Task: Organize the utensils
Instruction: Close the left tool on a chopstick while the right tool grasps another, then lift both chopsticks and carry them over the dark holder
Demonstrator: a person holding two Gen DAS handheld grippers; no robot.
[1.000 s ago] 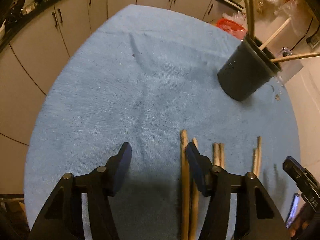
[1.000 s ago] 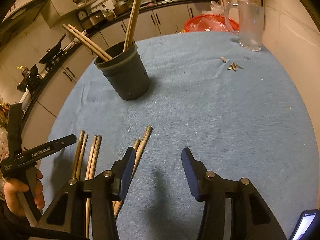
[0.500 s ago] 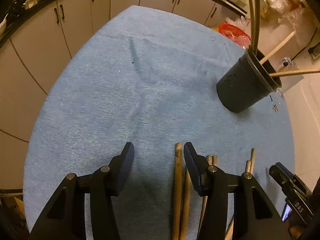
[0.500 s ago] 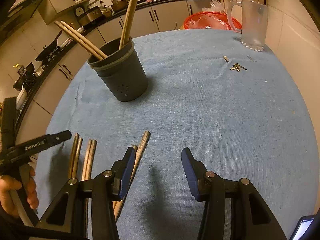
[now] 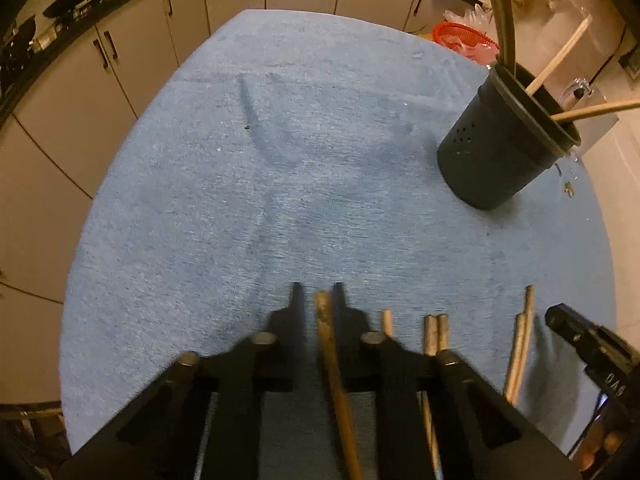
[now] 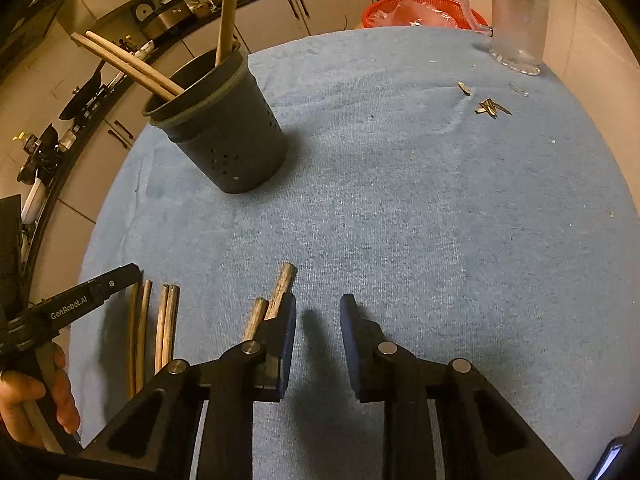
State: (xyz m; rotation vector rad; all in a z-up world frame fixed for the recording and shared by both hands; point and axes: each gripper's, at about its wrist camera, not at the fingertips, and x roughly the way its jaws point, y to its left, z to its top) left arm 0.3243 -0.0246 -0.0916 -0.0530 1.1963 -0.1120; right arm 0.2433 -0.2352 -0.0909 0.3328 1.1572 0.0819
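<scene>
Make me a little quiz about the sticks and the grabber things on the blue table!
1. Pick one: what lies between the fingers of the left gripper? A) a spoon B) a wooden chopstick C) nothing
2. True or false: the right gripper is holding a chopstick.
3. Fill the gap: the dark holder stands upright on a blue ___.

Key: 1 B. 2 false, since nothing is between its fingers. 3 cloth.
</scene>
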